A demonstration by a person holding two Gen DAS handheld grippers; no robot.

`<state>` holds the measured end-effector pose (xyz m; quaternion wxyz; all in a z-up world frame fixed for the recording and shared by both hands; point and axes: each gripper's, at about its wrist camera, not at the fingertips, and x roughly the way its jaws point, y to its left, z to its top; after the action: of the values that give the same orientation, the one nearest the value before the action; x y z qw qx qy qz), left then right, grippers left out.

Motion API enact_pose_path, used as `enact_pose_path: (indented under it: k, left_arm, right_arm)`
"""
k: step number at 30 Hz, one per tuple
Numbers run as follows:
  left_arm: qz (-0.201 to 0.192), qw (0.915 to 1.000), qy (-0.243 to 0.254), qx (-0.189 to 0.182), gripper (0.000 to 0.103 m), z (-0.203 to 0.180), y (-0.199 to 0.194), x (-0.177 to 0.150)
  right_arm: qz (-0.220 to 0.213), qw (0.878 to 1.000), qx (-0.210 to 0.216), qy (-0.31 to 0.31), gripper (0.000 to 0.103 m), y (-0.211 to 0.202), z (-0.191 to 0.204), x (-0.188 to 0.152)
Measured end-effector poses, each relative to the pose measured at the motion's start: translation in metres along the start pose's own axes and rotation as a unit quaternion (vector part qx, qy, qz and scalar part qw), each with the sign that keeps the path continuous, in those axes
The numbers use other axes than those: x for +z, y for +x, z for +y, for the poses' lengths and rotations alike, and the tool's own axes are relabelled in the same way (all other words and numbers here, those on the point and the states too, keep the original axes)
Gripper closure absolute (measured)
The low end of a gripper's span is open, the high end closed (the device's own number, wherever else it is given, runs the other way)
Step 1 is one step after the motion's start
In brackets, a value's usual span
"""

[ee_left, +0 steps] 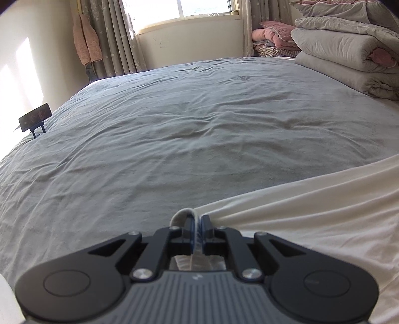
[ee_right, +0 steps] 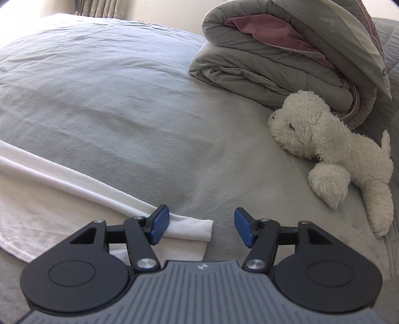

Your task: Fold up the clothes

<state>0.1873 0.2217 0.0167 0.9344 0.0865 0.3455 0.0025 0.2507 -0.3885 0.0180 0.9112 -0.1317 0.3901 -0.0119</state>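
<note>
A: Start at the left. What does the left gripper (ee_left: 197,224) have?

B: It is clenched on a hemmed edge of the white garment (ee_left: 311,211). The cloth is pinched between the blue pads, and a small loop of hem pokes out at the fingertips.

A: And which way does the garment run?

B: In the left wrist view it stretches taut from the jaws at lower centre toward the right edge of the frame, climbing slightly. In the right wrist view the white garment (ee_right: 74,182) lies as a long band from the left edge down to lower centre, with its folded end just inside the left pad.

A: The right gripper (ee_right: 199,228)?

B: Released. Its jaws stand apart; the left pad touches or sits just over the garment's end, and nothing is pressed between them.

A: The surface?

B: A wrinkled grey bedsheet (ee_left: 174,119). A phone on a stand (ee_left: 35,118) sits at its left edge, with curtains (ee_left: 117,37) and a window (ee_left: 184,12) beyond, folded quilts (ee_left: 349,57) upper right, and a white plush dog (ee_right: 331,147) below the quilts.
</note>
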Motion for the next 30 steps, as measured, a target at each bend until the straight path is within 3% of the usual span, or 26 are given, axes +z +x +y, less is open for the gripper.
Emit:
enact_pose_path:
  k: [2, 4, 7, 12, 16, 21, 30]
  left_arm:
    - [0.001, 1.0000, 0.000, 0.001, 0.099, 0.000, 0.000, 0.000]
    - [0.000, 1.0000, 0.001, 0.001, 0.099, -0.001, 0.000, 0.000]
    - [-0.003, 1.0000, 0.007, 0.005, 0.100, -0.002, -0.001, 0.001]
    - [-0.017, 0.9996, -0.018, 0.009, 0.100, 0.004, -0.007, 0.006]
    - [-0.025, 0.9992, -0.026, 0.014, 0.100, 0.004, -0.011, 0.008]
    - [-0.047, 0.9981, -0.036, 0.018, 0.100, 0.003, -0.020, 0.014]
    - [-0.097, 0.9948, -0.027, 0.016, 0.100, -0.003, -0.052, 0.020]
  right_arm:
    - [0.014, 0.998, 0.036, 0.057, 0.065, 0.003, -0.011, 0.002]
    - [0.013, 0.998, 0.040, 0.048, 0.102, 0.002, -0.004, 0.003]
    - [0.001, 1.000, 0.009, 0.007, 0.101, -0.004, 0.016, 0.007]
    - [-0.070, 0.996, -0.022, 0.052, 0.101, -0.030, 0.005, 0.019]
    - [-0.078, 0.995, -0.045, 0.038, 0.101, -0.036, 0.006, 0.021]
    - [-0.111, 0.988, -0.072, 0.075, 0.102, -0.057, 0.000, 0.016]
    - [-0.135, 0.981, -0.096, 0.104, 0.102, -0.121, -0.013, -0.004]
